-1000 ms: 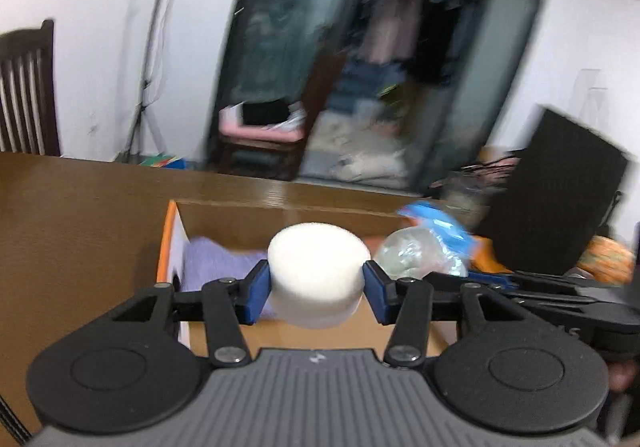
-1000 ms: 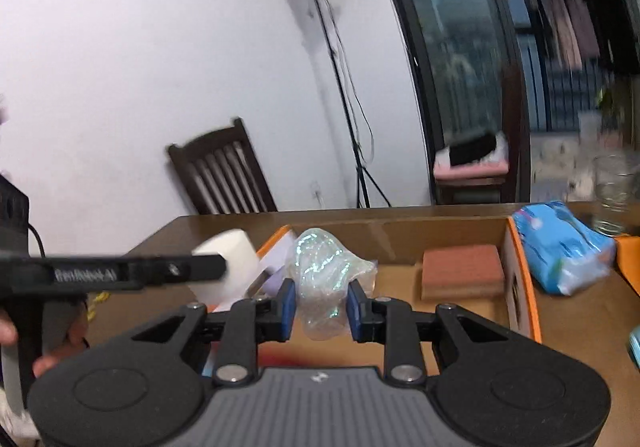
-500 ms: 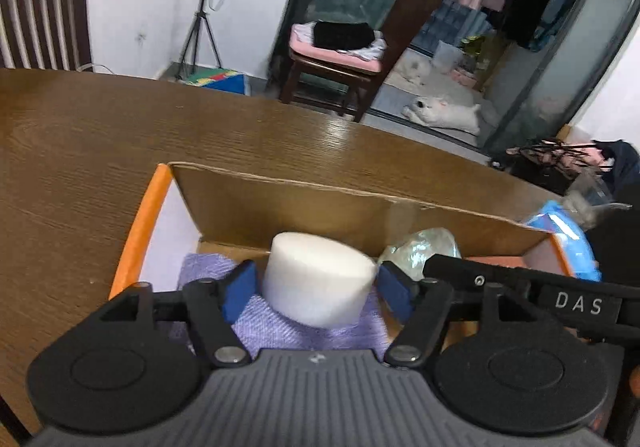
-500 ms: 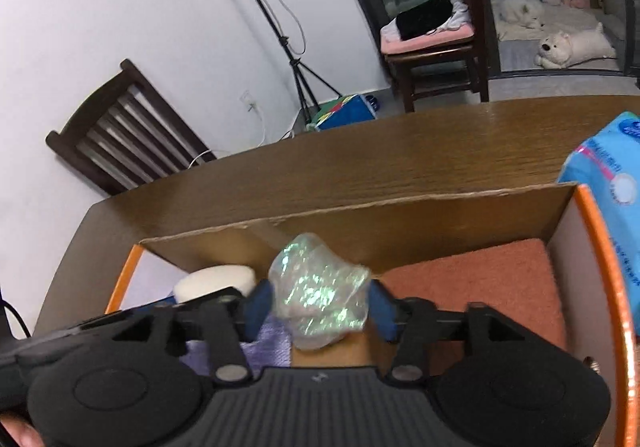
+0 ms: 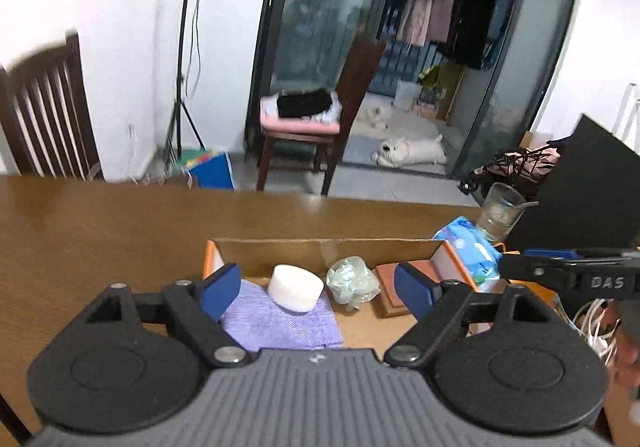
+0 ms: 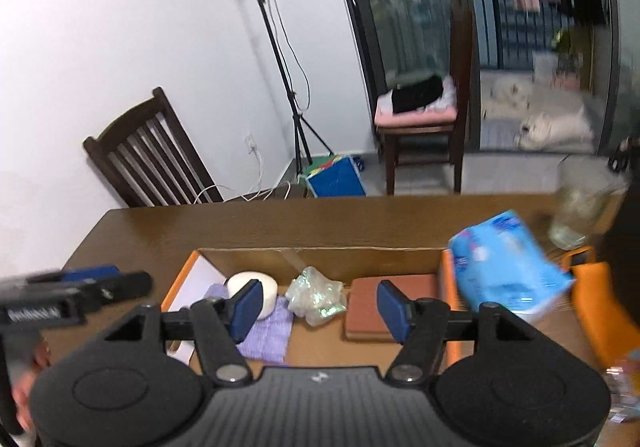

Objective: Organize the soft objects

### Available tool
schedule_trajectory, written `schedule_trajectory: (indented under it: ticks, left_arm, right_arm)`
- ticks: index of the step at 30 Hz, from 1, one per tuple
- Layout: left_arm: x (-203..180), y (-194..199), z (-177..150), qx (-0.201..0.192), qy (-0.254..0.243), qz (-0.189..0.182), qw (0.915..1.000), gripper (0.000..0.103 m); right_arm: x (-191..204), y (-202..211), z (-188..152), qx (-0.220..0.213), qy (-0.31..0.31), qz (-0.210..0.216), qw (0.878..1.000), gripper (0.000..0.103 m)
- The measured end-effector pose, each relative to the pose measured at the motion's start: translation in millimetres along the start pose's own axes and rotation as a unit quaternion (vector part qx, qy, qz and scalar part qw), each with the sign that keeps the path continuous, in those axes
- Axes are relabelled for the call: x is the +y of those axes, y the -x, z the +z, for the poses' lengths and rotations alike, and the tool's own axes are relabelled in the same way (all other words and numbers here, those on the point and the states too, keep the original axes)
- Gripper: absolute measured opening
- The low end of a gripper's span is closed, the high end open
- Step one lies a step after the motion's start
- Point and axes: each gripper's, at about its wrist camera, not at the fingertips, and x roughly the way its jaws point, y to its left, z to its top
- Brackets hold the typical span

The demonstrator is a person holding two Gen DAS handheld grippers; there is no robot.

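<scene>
An open cardboard box with orange flaps (image 5: 320, 247) (image 6: 320, 259) sits on the brown table. In it lie a white round sponge (image 5: 295, 287) (image 6: 262, 289) on a purple cloth (image 5: 280, 321) (image 6: 266, 331), a crumpled clear plastic bag (image 5: 352, 283) (image 6: 316, 295) and a reddish-brown pad (image 5: 386, 283) (image 6: 390, 297). My left gripper (image 5: 318, 291) is open and empty, raised above the box's near side. My right gripper (image 6: 320, 305) is open and empty, also raised over the box.
A blue tissue pack (image 5: 472, 251) (image 6: 508, 263) lies right of the box, with a glass (image 5: 500, 211) (image 6: 580, 207) behind it. An orange object (image 6: 600, 307) and a black panel (image 5: 580, 183) stand at the right. Wooden chairs (image 6: 144, 155) stand beyond the table.
Both grippers opened and let go: the white sponge now rests on the purple cloth and the plastic bag lies beside it. Both grippers pulled back and up from the box.
</scene>
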Motion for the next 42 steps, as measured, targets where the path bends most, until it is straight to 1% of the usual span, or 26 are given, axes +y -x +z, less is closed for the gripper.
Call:
schedule_trajectory:
  ticks: [3,5,9,11,13,14,15,17,19,21,22,24,26,28,32,35,38,40,42]
  left_arm:
    - [-5.3,39.2,-11.3,-0.021,0.001,0.0,0.9998,0.086]
    - [-5.6,66.5,-31.8,-0.046,0.011,0.0,0.9989,0.086]
    - [-10.0,119.9,-94.7,-0.093,0.001,-0.001,0.9957,0.087]
    - [-9.9,143.8,-128.1,-0.119,-0.007,-0.003,0.9928,0.092]
    - [-10.4,166.4,-167.0,-0.147,-0.011,0.001,0.989,0.095]
    - [-11.2,175.5,-183.6,-0.155,-0.012,0.004,0.9878,0.095]
    - [-11.4,183.7,-202.7,-0.16,-0.013,0.008,0.987,0.095]
    - [-10.1,195.4,-238.8,-0.161,-0.008,0.014,0.9868,0.096]
    - [-9.2,205.5,-275.8,-0.156,-0.008,0.019,0.9875,0.097]
    - [-10.3,214.4,-310.6,-0.148,-0.004,0.026,0.9886,0.097]
    - [-9.9,218.0,-324.9,-0.143,-0.001,0.027,0.9894,0.097]
    - [-4.4,221.7,-342.8,-0.128,0.001,0.021,0.9915,0.098]
    - [-4.1,220.2,-349.3,-0.117,-0.003,0.014,0.9931,0.098]
    - [-4.9,214.4,-345.2,-0.117,-0.005,0.017,0.9929,0.098]
    - [-10.3,199.8,-339.1,-0.12,-0.006,0.009,0.9927,0.098]
    - [-18.3,182.6,-336.7,-0.114,-0.017,-0.003,0.9933,0.098]
    - [-30.6,158.5,-329.0,-0.101,-0.039,-0.014,0.994,0.098]
    - [-36.9,142.5,-318.1,-0.093,-0.045,-0.02,0.9944,0.098]
    - [-43.6,127.4,-303.2,-0.093,-0.05,-0.032,0.9939,0.097]
  right_arm:
    - [5.2,44.0,-11.2,-0.019,0.01,-0.002,1.0,0.067]
    - [8.9,71.1,-30.9,-0.046,0.014,-0.002,0.999,0.068]
    - [19.4,106.4,-88.0,-0.088,0.028,0.008,0.996,0.069]
    - [25.7,124.5,-119.4,-0.111,0.033,0.017,0.993,0.069]
    - [32.7,142.9,-153.5,-0.129,0.035,0.028,0.991,0.069]
    - [37.3,150.9,-173.4,-0.14,0.036,0.031,0.989,0.07]
    - [41.4,156.6,-189.5,-0.147,0.038,0.033,0.988,0.071]
    - [51.4,165.9,-225.9,-0.159,0.048,0.032,0.986,0.078]
    - [61.6,174.1,-266.8,-0.167,0.065,0.031,0.983,0.08]
    - [69.4,178.5,-302.3,-0.167,0.067,0.019,0.984,0.08]
    - [71.9,180.5,-319.9,-0.168,0.063,0.014,0.984,0.08]
    - [72.7,180.9,-346.3,-0.159,0.052,0.018,0.986,0.081]
    - [73.8,177.8,-361.0,-0.14,0.048,0.018,0.989,0.081]
    - [76.8,177.0,-369.1,-0.135,0.055,0.003,0.989,0.081]
    - [66.0,172.3,-366.4,-0.146,0.028,-0.008,0.989,0.081]
    - [51.0,154.1,-363.4,-0.139,0.005,-0.027,0.99,0.081]
    - [35.9,137.7,-352.9,-0.134,-0.003,-0.046,0.99,0.081]
    - [27.9,128.0,-338.7,-0.133,0.003,-0.057,0.989,0.081]
    - [18.9,118.6,-323.0,-0.132,0.004,-0.049,0.99,0.081]
